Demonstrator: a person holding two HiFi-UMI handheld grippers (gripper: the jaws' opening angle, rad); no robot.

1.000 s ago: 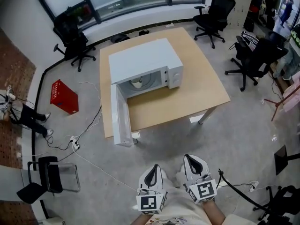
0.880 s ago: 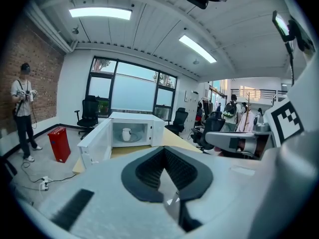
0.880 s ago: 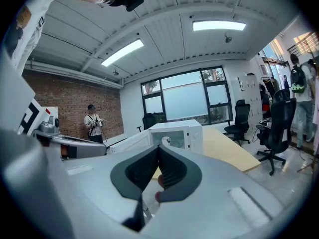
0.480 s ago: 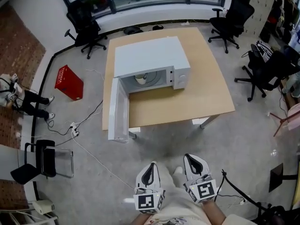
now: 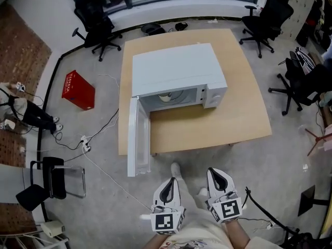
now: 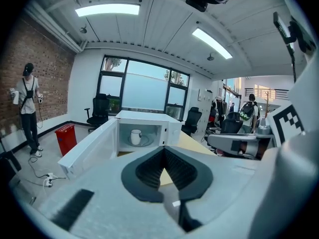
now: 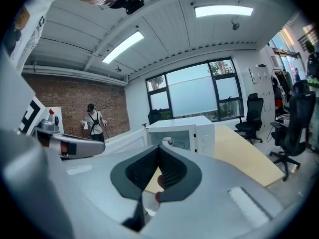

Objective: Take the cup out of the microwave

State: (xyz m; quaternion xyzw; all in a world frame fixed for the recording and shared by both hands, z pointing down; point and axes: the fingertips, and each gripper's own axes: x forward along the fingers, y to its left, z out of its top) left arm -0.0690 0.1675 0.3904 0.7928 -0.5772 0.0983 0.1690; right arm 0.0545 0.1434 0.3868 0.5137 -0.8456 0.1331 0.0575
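A white microwave [image 5: 179, 71] stands on a light wooden table [image 5: 244, 113], its door [image 5: 139, 141] swung open over the table's near-left corner. A white cup [image 5: 165, 96] sits on the turntable inside; it shows too as the cup [image 6: 135, 136] in the left gripper view and the cup [image 7: 168, 142] in the right gripper view. My left gripper [image 5: 170, 181] and right gripper [image 5: 211, 172] hang side by side over the floor, well short of the table. Both are shut and empty, the left gripper [image 6: 164, 147] and right gripper [image 7: 158, 145] pointing toward the microwave.
Black office chairs [image 5: 96, 19] ring the table's far side and right. A red crate [image 5: 78, 90] and cables with a power strip [image 5: 84, 144] lie on the floor at the left. A folding chair [image 5: 49, 183] stands near left. A person [image 6: 27, 108] stands by the brick wall.
The table and microwave have drawn nearer and lower in the head view as I walk toward them. Both grippers keep their place in front of me, still shut.
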